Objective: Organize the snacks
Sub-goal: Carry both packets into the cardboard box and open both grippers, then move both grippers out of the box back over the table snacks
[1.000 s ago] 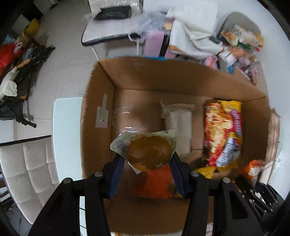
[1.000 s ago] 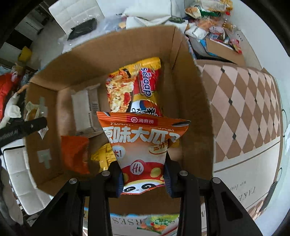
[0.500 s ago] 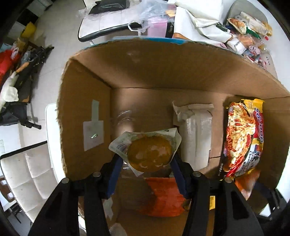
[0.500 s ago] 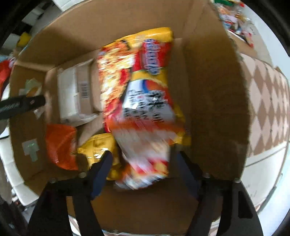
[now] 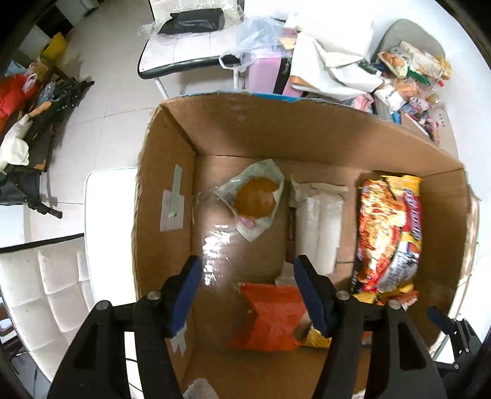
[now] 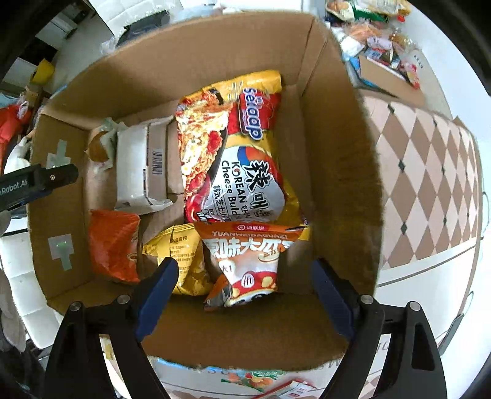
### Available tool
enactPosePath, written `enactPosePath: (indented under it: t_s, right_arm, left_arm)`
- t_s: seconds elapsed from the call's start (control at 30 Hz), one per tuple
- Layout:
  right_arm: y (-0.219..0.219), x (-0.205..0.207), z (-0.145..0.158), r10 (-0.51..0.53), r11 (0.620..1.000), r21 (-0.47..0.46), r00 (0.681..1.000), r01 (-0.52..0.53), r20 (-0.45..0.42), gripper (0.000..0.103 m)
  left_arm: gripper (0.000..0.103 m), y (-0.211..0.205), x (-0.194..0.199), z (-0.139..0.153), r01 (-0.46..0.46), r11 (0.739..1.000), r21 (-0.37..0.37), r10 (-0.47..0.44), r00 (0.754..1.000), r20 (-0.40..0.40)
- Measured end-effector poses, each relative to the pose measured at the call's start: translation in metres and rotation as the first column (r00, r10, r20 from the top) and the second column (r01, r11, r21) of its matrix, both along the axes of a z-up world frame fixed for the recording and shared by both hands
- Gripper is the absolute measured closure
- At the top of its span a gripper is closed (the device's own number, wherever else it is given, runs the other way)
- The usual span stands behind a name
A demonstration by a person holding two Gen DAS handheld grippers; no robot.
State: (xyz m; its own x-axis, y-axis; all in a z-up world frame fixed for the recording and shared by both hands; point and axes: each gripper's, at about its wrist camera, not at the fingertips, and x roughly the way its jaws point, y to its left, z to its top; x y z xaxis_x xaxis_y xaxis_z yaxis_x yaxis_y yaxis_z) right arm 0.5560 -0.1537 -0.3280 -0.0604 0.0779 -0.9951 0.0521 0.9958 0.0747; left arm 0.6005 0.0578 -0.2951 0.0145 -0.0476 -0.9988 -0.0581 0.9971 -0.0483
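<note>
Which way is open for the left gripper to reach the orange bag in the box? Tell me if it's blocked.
Probably not blocked. The left gripper hangs over the box with jaws open and empty, having just been opening, and the orange bag lies uncovered right below its tips. A straight drop looks free.

I see a white chair point(image 5: 184, 46) with a black bag point(image 5: 191, 23) beyond the box, white cloth point(image 5: 334, 61) heaped beside it, a checkered cloth point(image 6: 429, 172) on the bench, and a tiled floor point(image 5: 101, 122).
</note>
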Motion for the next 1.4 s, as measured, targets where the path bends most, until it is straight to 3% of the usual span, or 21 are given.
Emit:
enactPosePath:
  t_s: [0.57,0.63,0.67,0.7,1.03,1.23,1.4]
  right_arm:
    - [0.017,-0.067,0.082,0.05,0.998,-0.051,0.97,-0.039,0.236,0.007]
    - [0.016,-0.076,0.092,0.042,0.999,-0.04,0.967,-0.033,0.251,0.007]
    - [0.015,-0.08,0.097,0.04,0.999,-0.036,0.965,-0.031,0.26,0.007]
    - [0.015,-0.085,0.102,0.039,0.999,-0.033,0.962,-0.031,0.27,0.007]
    - [0.01,-0.128,0.154,0.035,0.999,-0.022,0.929,-0.029,0.369,0.007]
    - [-0.001,-0.159,0.171,0.003,0.999,0.044,0.928,-0.021,0.372,0.006]
    - [-0.017,-0.19,0.161,-0.048,0.994,0.106,0.949,0.015,0.312,0.006]
  left_arm:
    - [0.037,-0.01,-0.107,0.065,0.044,0.997,-0.057,-0.034,0.986,0.163]
    - [0.026,-0.012,-0.118,0.074,0.043,0.998,-0.055,-0.032,0.982,0.185]
    - [0.014,-0.011,-0.124,0.082,0.042,0.998,-0.053,-0.03,0.979,0.204]
    - [0.012,-0.011,-0.13,0.087,0.04,0.998,-0.048,-0.028,0.975,0.221]
    - [0.008,-0.015,-0.176,0.137,0.032,0.999,-0.014,-0.025,0.931,0.364]
    - [0.008,-0.017,-0.207,0.151,0.014,1.0,-0.015,-0.008,0.921,0.39]
    - [0.008,-0.019,-0.237,0.144,-0.006,1.0,0.025,-0.004,0.927,0.376]
